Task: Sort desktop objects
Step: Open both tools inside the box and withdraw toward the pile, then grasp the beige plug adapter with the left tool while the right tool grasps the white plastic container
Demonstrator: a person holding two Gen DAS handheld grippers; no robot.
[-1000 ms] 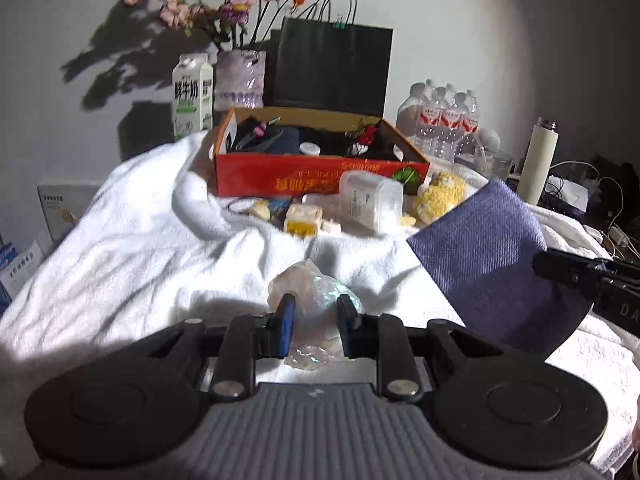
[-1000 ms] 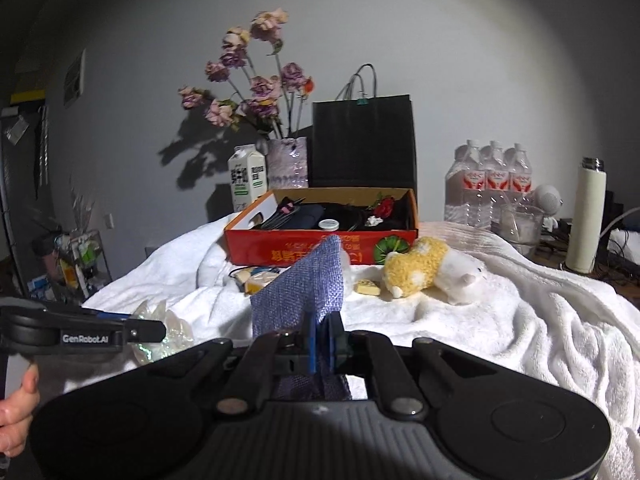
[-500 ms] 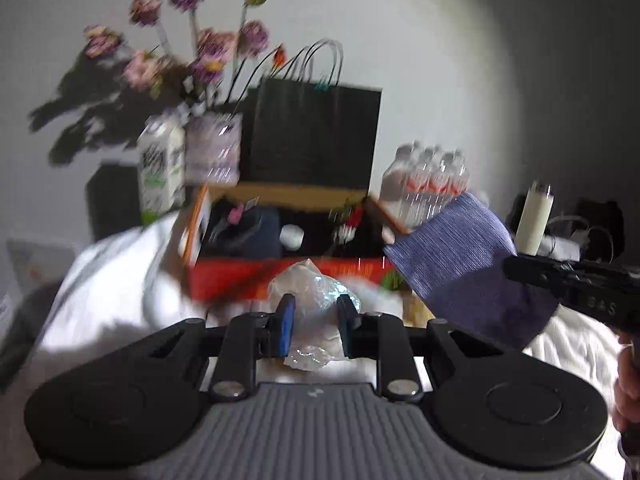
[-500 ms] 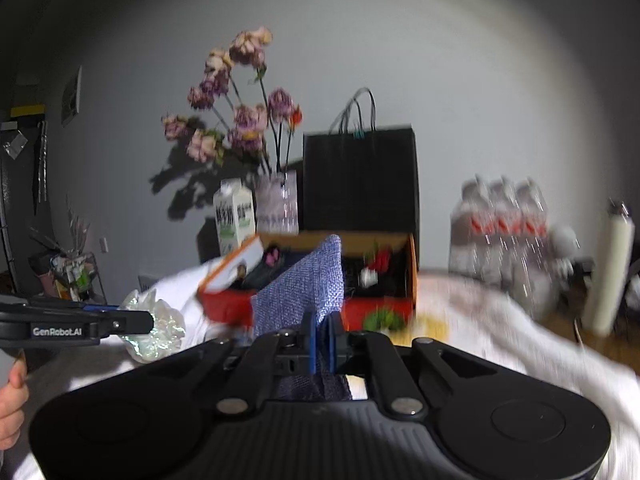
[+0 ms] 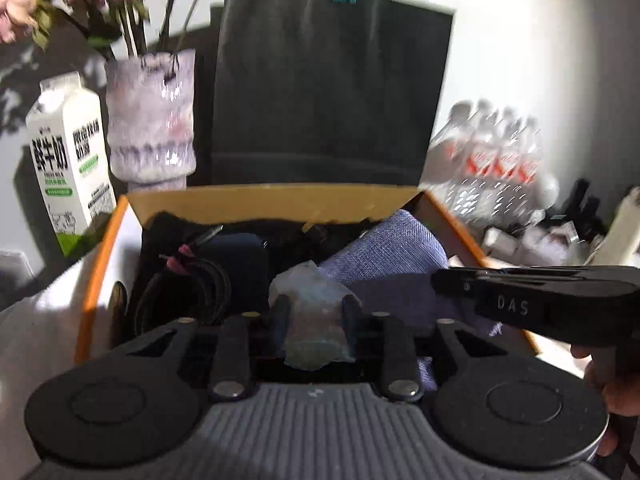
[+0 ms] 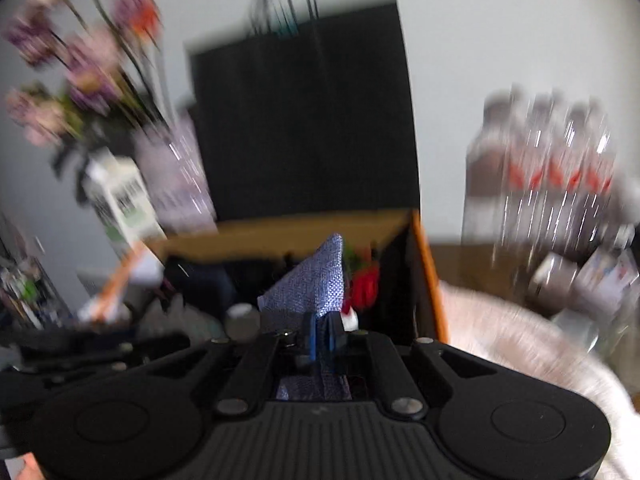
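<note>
White wall behind, my left gripper (image 5: 313, 312) loosening around crumpled plastic (image 5: 310, 300), right gripper (image 6: 324, 334) pinching blue cloth (image 6: 316, 280) over the orange box (image 5: 276, 198)'s middle; next, I drop both.

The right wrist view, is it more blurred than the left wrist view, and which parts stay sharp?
Right wrist view: yes, heavily motion-smeared, flowers and water bottles streaked; only the right gripper and its purple cloth stay fairly sharp. Left wrist view: milder blur, milk carton print readable, bottles streaked, strong fisheye bending.
</note>
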